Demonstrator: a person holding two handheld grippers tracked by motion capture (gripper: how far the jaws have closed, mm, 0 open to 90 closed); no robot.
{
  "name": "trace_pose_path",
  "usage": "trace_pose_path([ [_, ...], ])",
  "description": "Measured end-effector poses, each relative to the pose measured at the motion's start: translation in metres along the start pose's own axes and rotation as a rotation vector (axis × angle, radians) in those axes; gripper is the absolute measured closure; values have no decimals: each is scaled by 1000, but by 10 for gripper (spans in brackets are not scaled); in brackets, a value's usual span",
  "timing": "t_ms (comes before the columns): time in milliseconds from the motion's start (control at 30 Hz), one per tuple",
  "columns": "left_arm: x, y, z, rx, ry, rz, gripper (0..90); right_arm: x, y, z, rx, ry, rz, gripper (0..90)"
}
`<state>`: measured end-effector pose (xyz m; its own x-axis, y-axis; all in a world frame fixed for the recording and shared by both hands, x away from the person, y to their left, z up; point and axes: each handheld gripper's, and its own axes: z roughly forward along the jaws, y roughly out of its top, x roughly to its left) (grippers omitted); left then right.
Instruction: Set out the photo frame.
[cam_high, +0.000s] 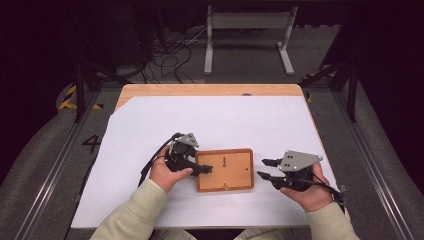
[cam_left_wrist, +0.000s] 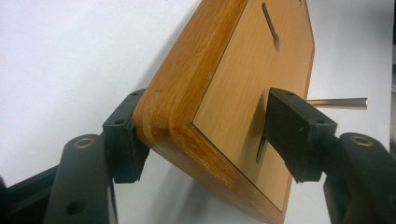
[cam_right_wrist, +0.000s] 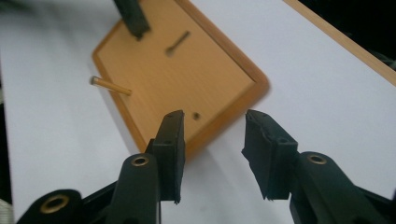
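Note:
A rectangular wooden board (cam_high: 225, 170) with a raised rim lies on the white sheet (cam_high: 215, 120) in front of the person. Its flat face shows keyhole slots and a thin brass peg (cam_left_wrist: 336, 103) sticking out. My left gripper (cam_high: 205, 170) is shut on the board's left edge. In the left gripper view one pad (cam_left_wrist: 128, 140) presses the rim of the board (cam_left_wrist: 243, 93) and the other sits on the flat face. My right gripper (cam_high: 266, 168) stands open just right of the board, touching nothing. In the right gripper view the board (cam_right_wrist: 187, 79) and peg (cam_right_wrist: 111, 86) lie beyond the open gripper (cam_right_wrist: 212, 140).
The white sheet covers most of a wooden table (cam_high: 210, 90), whose bare edge shows at the back. A metal stand (cam_high: 247, 35) and loose cables (cam_high: 170, 55) sit on the floor behind it. The sheet has free room all around the board.

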<state>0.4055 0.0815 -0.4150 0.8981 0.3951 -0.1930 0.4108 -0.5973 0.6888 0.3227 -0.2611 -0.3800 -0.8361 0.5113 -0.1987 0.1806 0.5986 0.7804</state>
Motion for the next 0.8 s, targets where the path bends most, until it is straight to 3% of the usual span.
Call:
trace_pose_path([
  [100, -1, 0, -6, -23, -23, 1, 369, -8, -7, -6, 4, -22, 37, 583],
  [167, -1, -2, -16, -91, -103, -10, 496, -12, -9, -8, 3, -30, 51, 582],
  [267, -12, -1, -20, -79, -62, 46, 530, -15, -11, -9, -1, -31, 64, 582],
  [400, -20, -2, -25, -69, -54, 95, 552, -17, -11, -11, -11, -27, 66, 581],
  [800, -37, -6, -36, -25, -109, 212, 645, -27, -14, -15, -25, -36, 86, 577],
])
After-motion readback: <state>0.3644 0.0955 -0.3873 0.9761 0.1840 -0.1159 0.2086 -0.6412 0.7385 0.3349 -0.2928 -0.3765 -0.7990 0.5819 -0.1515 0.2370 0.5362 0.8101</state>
